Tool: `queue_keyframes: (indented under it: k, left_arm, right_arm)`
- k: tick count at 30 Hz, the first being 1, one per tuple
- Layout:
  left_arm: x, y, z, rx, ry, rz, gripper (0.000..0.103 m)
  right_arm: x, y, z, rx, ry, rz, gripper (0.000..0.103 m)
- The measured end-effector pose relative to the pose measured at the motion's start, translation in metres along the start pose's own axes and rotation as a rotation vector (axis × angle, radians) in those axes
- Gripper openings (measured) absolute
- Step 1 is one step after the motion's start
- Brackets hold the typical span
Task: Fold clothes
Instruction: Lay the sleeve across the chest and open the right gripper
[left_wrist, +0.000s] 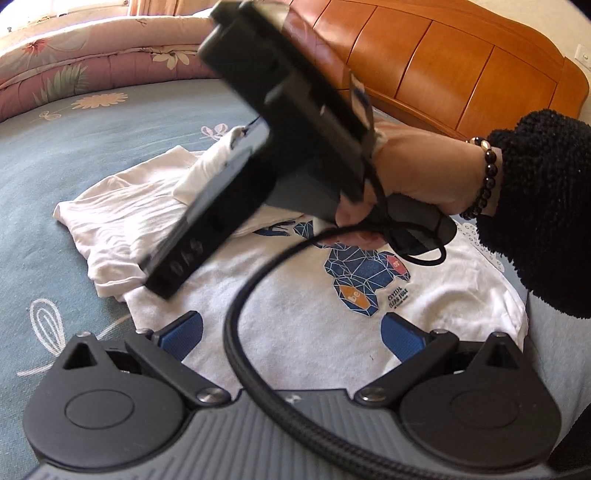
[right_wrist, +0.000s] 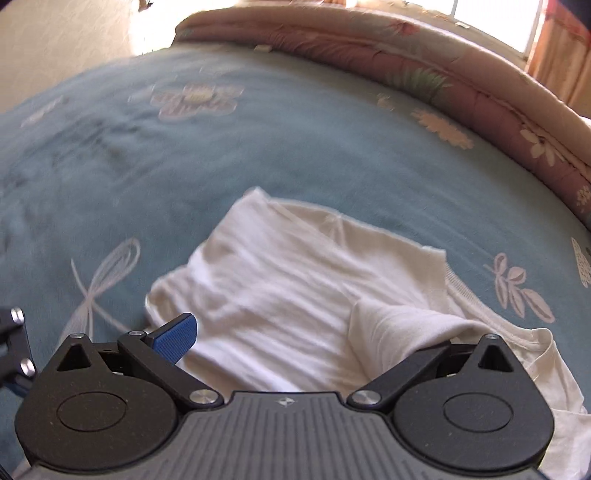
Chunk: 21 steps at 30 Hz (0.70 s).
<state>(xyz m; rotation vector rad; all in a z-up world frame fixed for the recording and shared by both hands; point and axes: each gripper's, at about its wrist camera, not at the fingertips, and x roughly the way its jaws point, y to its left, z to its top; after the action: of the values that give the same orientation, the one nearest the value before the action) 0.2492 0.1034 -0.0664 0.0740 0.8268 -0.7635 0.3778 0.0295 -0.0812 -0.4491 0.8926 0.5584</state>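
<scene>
Shirt (left_wrist: 295, 325) lies flat on the bed (left_wrist: 74, 155), 1 side folded in. Both tongs, left (left_wrist: 291, 332) and right (right_wrist: 291, 343), gape wide, holding nothing, right finger hidden under cloth.

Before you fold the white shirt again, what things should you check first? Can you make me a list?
1. Left gripper open over the white T-shirt: ok, blue pads spread, nothing between them.
2. Right gripper open: ok, its arms are spread, though cloth drapes over one finger.
3. Right gripper free of the cloth: not ok, a fold lies on it.
4. Shirt lying flat on the blue bedspread: not ok, the folded part is wrinkled and bunched.
5. Cable clear of the left gripper: not ok, it crosses between the pads.
6. Printed picture facing up: ok.
</scene>
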Motion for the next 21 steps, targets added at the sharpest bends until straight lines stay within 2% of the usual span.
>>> queue_keyframes:
  k: [1,3,5,7,11,15,18,21]
  left_arm:
    - [0.002,0.001,0.0,-0.009,0.013,-0.026,0.102]
    - [0.003,-0.004,-0.001,0.018,0.007,0.004,0.102]
    - [0.004,-0.005,-0.001,0.024,0.014,0.004,0.102]
    - [0.005,-0.006,-0.001,0.026,0.015,-0.001,0.102]
    - [0.008,-0.009,-0.001,0.031,0.02,-0.006,0.102]
    - [0.012,-0.009,0.001,0.032,0.026,-0.004,0.102]
    - [0.014,-0.007,0.003,0.025,0.028,-0.002,0.102]
    - [0.017,-0.001,0.007,-0.003,0.026,0.008,0.102]
  right_arm:
    - [0.005,0.004,-0.002,-0.028,0.044,-0.003,0.103]
    - [0.001,-0.003,-0.004,0.009,0.058,0.026,0.103]
    - [-0.007,-0.012,-0.008,0.044,0.067,0.052,0.103]
    - [-0.018,-0.026,-0.013,0.077,0.058,0.052,0.103]
    - [-0.04,-0.065,-0.028,0.23,0.018,0.052,0.103]
    - [-0.056,-0.103,-0.057,0.396,-0.002,0.075,0.103]
    - [-0.071,-0.118,-0.088,0.459,-0.021,0.078,0.103]
    - [-0.086,-0.129,-0.119,0.463,-0.05,0.007,0.103]
